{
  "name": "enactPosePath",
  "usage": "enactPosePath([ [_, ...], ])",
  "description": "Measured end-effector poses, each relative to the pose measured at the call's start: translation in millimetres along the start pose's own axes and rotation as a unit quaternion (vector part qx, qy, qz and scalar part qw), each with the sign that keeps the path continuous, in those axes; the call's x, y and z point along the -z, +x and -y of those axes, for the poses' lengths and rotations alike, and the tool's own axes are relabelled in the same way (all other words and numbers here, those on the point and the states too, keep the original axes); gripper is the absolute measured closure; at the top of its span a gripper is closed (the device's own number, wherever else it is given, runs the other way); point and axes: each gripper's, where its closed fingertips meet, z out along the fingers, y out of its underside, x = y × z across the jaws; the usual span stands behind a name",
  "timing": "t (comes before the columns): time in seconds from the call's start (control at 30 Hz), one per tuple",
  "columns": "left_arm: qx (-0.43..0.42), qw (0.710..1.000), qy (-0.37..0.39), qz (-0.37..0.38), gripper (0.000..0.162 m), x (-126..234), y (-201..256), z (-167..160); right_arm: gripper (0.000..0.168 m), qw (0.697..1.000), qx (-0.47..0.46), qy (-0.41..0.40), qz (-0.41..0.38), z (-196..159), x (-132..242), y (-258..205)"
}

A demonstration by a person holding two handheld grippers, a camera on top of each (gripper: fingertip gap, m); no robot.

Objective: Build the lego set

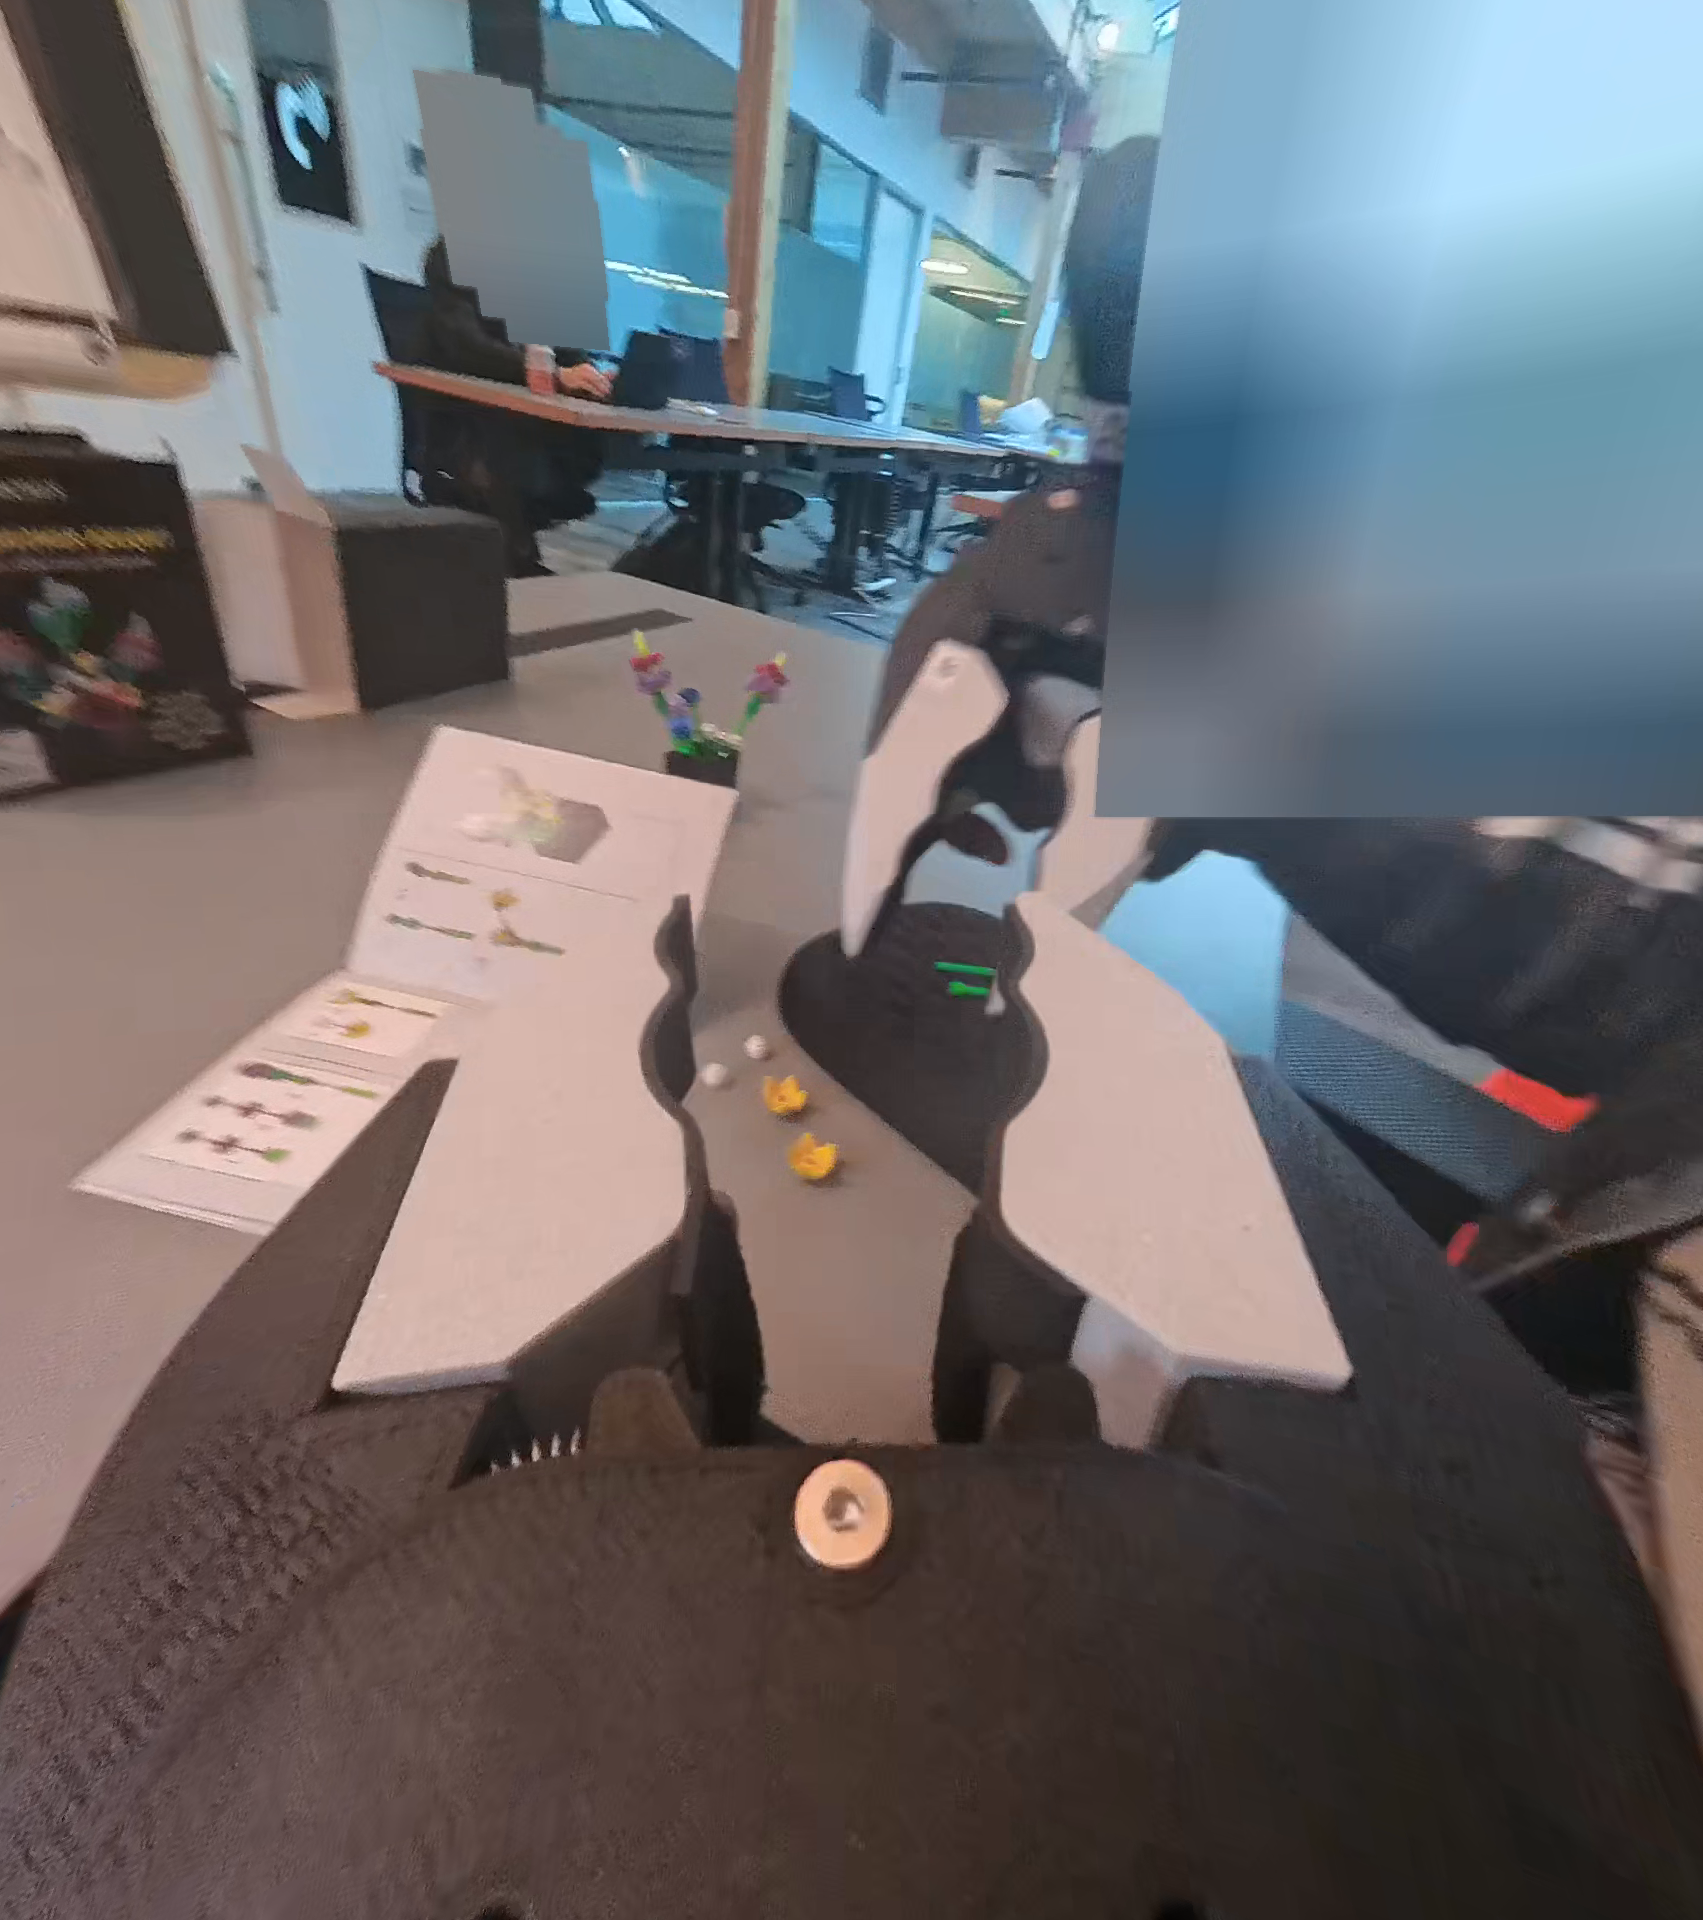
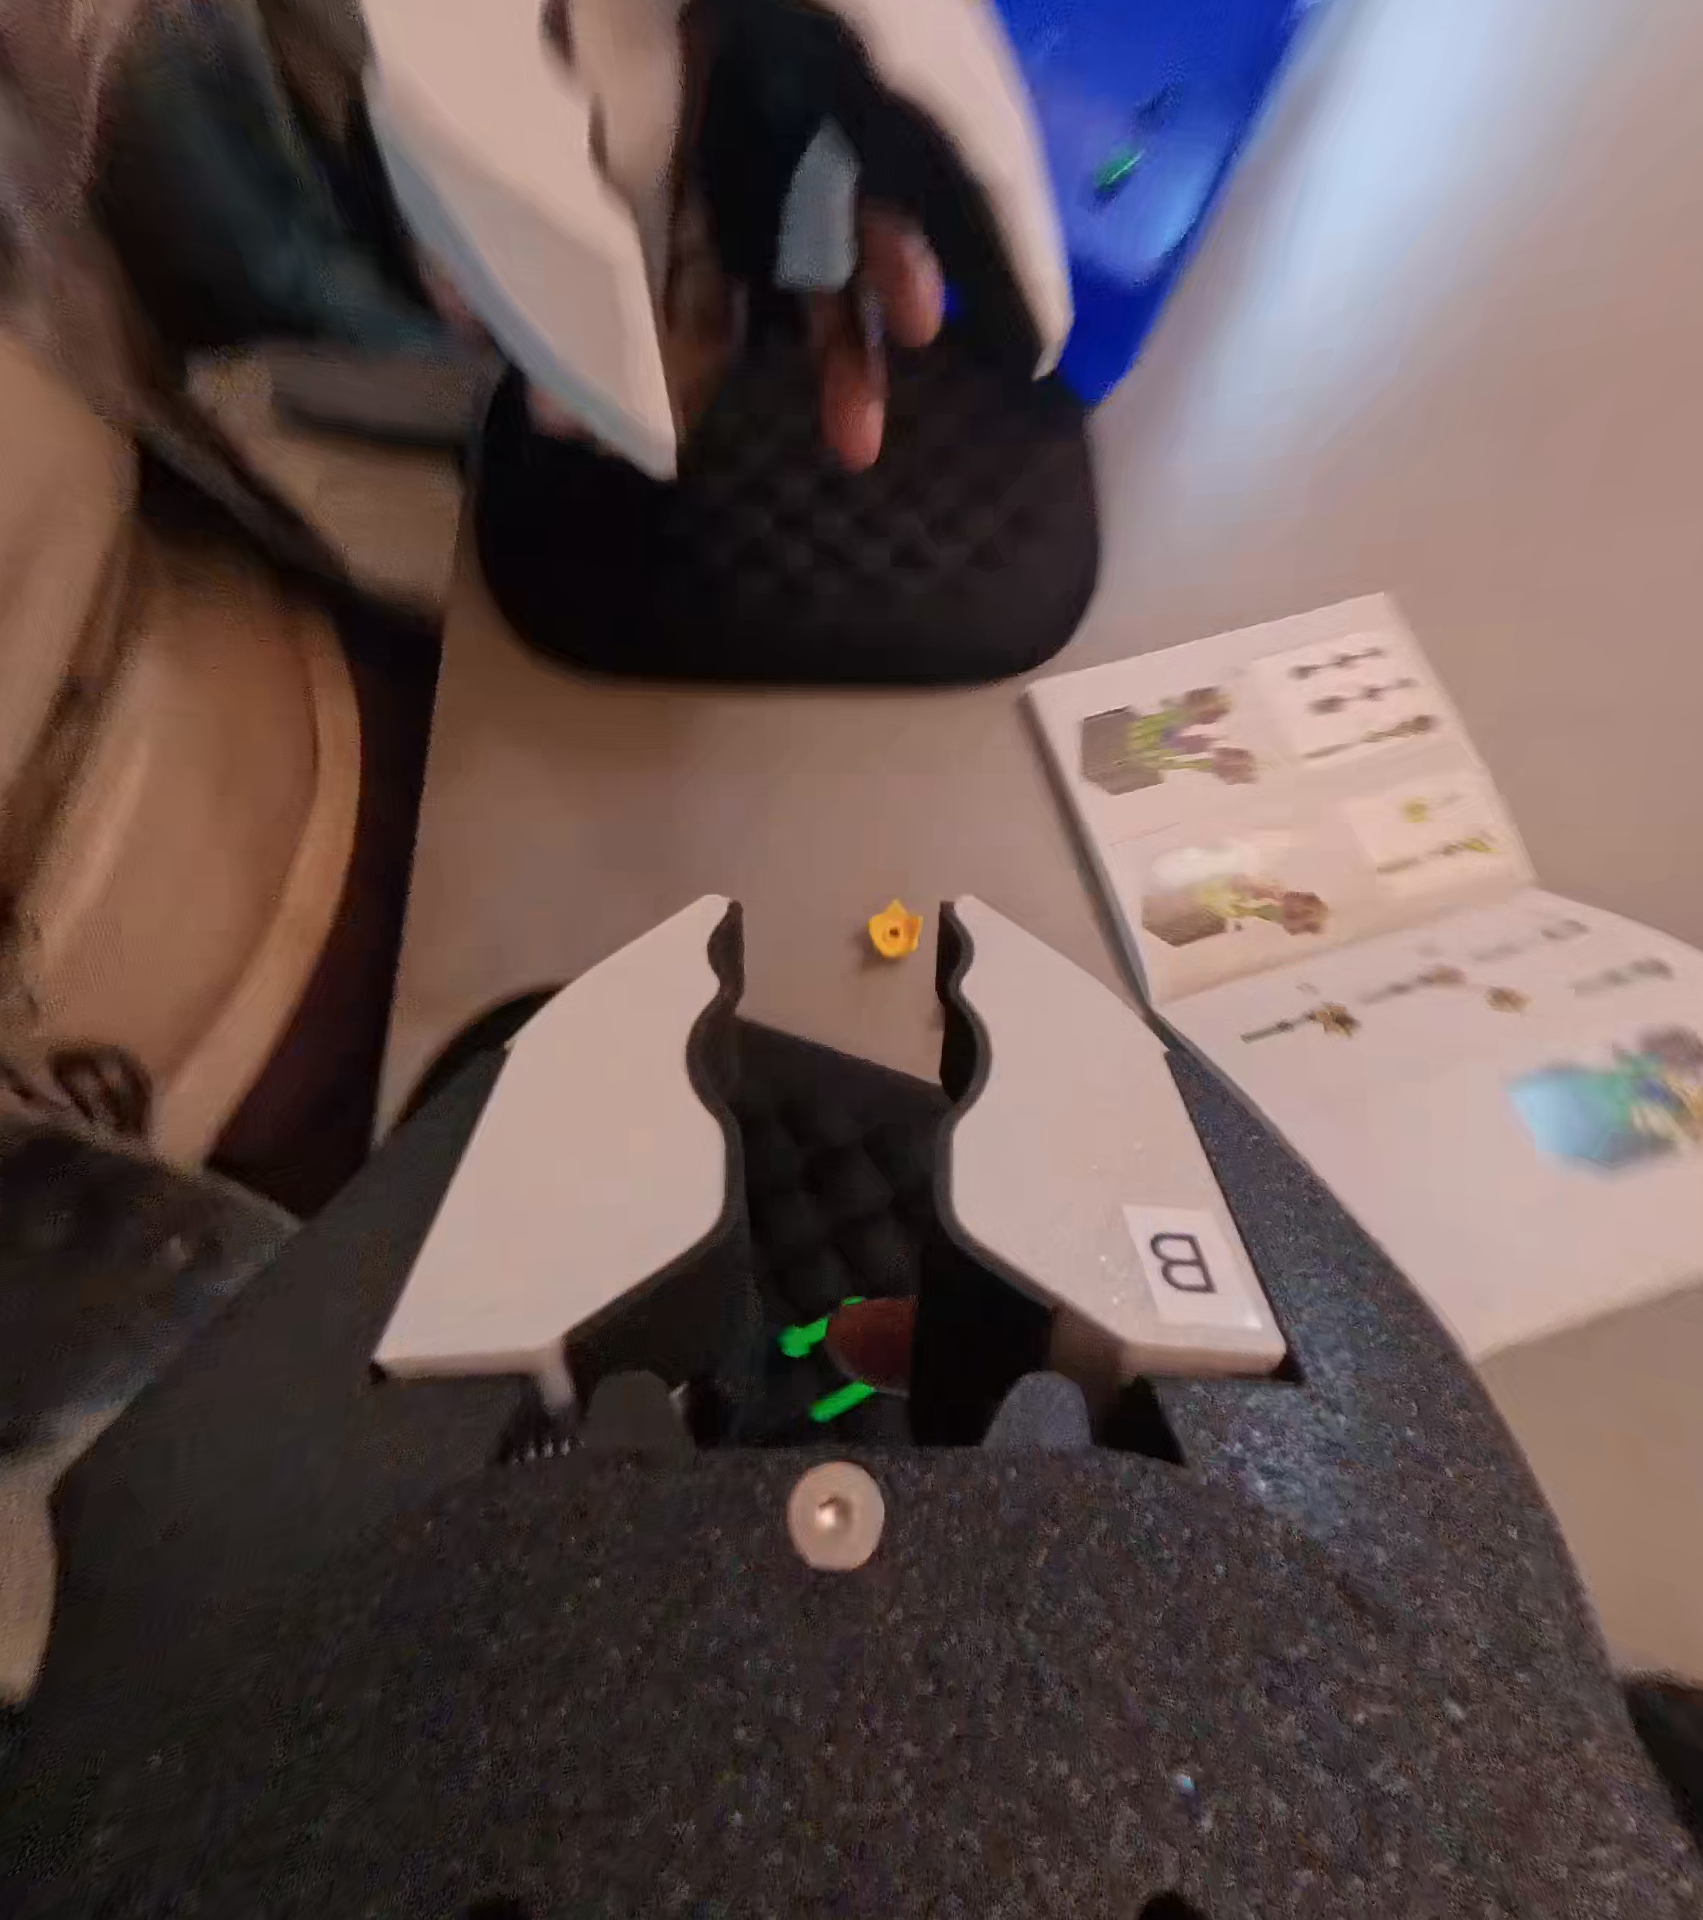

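Observation:
My left gripper point(image 1: 847, 935) is open and empty above the grey table. Between its fingers lie two yellow flower pieces point(image 1: 785, 1094) point(image 1: 814, 1156) and two small white pieces point(image 1: 717, 1073). My right gripper point(image 2: 839, 925) is open and empty. One yellow flower piece point(image 2: 894, 930) lies on the table just beyond its tips. Two green stems point(image 2: 821, 1371) and a brown round piece point(image 2: 873, 1340) lie on a black pad under it. The stems point(image 1: 966, 977) also show in the left wrist view, below the right gripper point(image 1: 940, 925). The left gripper point(image 2: 852, 416) shows blurred, jaws apart, over a second black pad point(image 2: 785, 582).
An open instruction booklet point(image 1: 514, 894) point(image 2: 1346, 883) lies on the table. A built flower model in a black pot point(image 1: 707, 717) stands behind it. The set's black box point(image 1: 57, 623) stands at the far left. A blue container point(image 2: 1138, 156) is beyond the pad. A person sits close by.

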Motion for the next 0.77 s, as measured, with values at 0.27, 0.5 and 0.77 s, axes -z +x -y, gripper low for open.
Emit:
enactPosePath([
  [0.27,0.048,0.999,0.012,-0.013,0.108,14,2,-5,0.135,0.984,0.096,-0.133,0.075,-32,-51,14],
  [0.5,0.046,0.999,0.002,-0.008,0.107,13,-1,-9,0.154,0.985,0.081,-0.122,0.088,-39,-58,12],
  [0.77,0.449,0.839,0.204,-0.231,0.125,21,13,44,0.155,0.951,0.102,0.282,0.070,86,30,-17],
])
